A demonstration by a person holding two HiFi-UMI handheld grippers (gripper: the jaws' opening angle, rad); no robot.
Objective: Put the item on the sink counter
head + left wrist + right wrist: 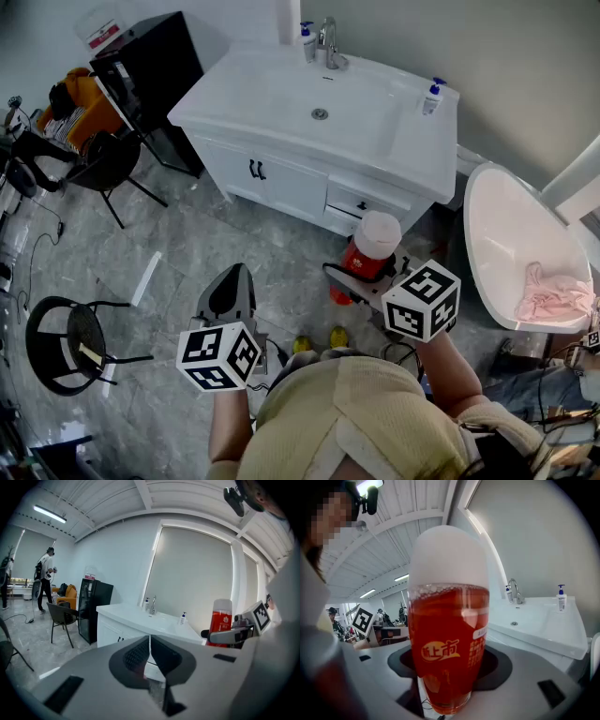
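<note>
A red bottle with a white cap (369,250) stands upright between the jaws of my right gripper (361,275), which is shut on it and holds it above the floor in front of the vanity. In the right gripper view the bottle (447,634) fills the middle, its red body between the dark pads. The white sink counter (234,98) with basin and tap (329,47) lies ahead. My left gripper (230,292) hangs to the left, shut with nothing between its jaws; its closed tips (149,656) point toward the counter (126,615).
Two pump bottles (432,96) stand on the counter. A black cabinet (150,66) stands left of the vanity, with black chairs (103,164) nearby. A white tub (516,244) with a pink cloth sits right. Another person (45,576) stands far left.
</note>
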